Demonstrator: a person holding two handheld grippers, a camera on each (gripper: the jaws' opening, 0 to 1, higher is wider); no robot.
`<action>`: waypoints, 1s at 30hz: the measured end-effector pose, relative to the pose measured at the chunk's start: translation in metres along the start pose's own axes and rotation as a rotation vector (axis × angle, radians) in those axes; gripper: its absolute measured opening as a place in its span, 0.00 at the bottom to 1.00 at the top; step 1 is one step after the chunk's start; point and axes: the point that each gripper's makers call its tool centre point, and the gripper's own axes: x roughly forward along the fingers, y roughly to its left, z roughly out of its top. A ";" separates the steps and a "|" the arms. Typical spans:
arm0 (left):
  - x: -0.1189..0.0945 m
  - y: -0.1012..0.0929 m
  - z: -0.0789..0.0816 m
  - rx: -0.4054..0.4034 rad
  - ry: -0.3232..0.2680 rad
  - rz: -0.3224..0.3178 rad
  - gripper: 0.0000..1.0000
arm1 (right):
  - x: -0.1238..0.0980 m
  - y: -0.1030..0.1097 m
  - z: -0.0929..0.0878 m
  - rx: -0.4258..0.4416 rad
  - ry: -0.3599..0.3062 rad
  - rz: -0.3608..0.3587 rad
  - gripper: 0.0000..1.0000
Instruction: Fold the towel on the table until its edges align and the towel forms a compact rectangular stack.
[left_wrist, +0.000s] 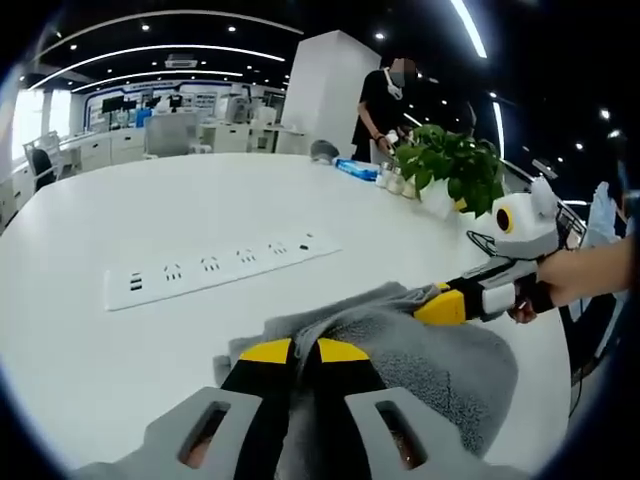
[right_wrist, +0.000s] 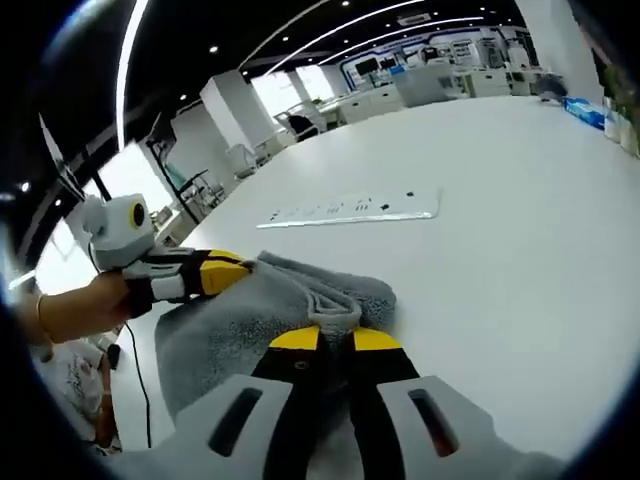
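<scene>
— On the white tabletop (left_wrist: 120, 220), where is the towel (left_wrist: 440, 360) found?
— It is seen bunched in a grey heap near the edge, just in front of the flush socket strip (left_wrist: 220, 268).
— How are the claws set?
— The left claw (left_wrist: 304, 352) is closed on a fold of the towel. The right claw (right_wrist: 335, 338) is likewise clamped on the cloth's edge.
— Which step is judged to be in hand?
— A fold seems to be under way, with both ends gripped; no neat rectangle is formed yet.
— What is called for next?
— The pinched edges should be carried over together, laid flat on the opposite side and aligned before release.
</scene>
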 end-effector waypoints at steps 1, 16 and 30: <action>0.001 0.001 0.000 -0.003 0.000 0.009 0.08 | -0.001 0.002 -0.001 -0.008 0.001 0.003 0.06; 0.016 0.016 -0.009 -0.053 0.019 0.055 0.07 | 0.000 0.005 -0.006 0.000 0.051 -0.096 0.04; 0.016 0.016 -0.013 -0.072 0.040 0.066 0.05 | -0.004 -0.006 0.014 -0.106 0.025 -0.165 0.14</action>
